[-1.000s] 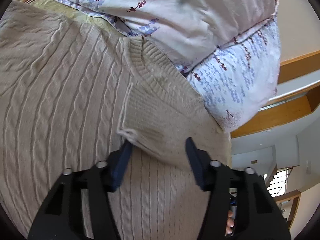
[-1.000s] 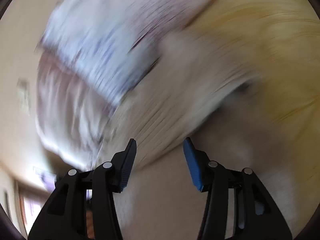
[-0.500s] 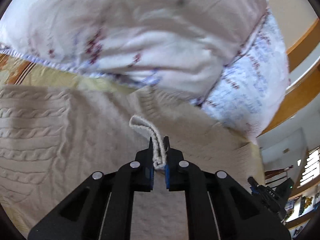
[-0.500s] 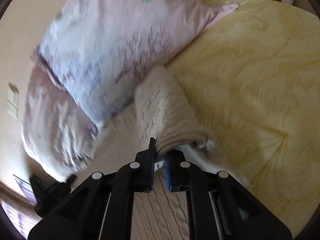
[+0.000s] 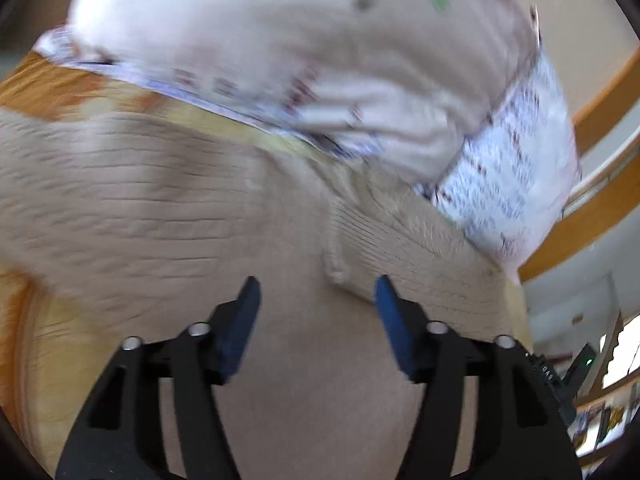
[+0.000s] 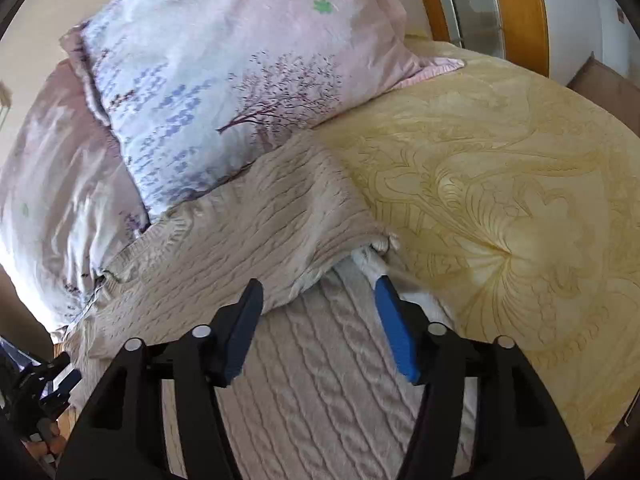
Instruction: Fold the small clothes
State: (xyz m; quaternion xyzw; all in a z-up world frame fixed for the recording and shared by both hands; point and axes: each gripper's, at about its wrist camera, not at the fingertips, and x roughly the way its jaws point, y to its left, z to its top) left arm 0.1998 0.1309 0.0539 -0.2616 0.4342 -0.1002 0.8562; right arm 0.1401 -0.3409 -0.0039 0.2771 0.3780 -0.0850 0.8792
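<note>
Half a second ago both your grippers were pinched on sweater cuffs; both have since let go, jaws just opening, and each sleeve now lies folded in over the body of the beige cable-knit sweater (image 6: 312,364). Your left gripper (image 5: 316,308) stands apart over the knit, nothing between its pads, its sleeve's ribbed cuff (image 5: 360,248) just ahead of the right fingertip. Your right gripper (image 6: 320,304) is likewise apart and empty, above the folded sleeve (image 6: 280,236). Pressing against the sweater's far edge are the floral pillows (image 6: 224,80), crowding the shoulders. Beneath it all lies a yellow patterned bedspread (image 6: 500,200). Beyond the bed, a wooden frame (image 6: 516,8) stands. The left view is blurred.
</note>
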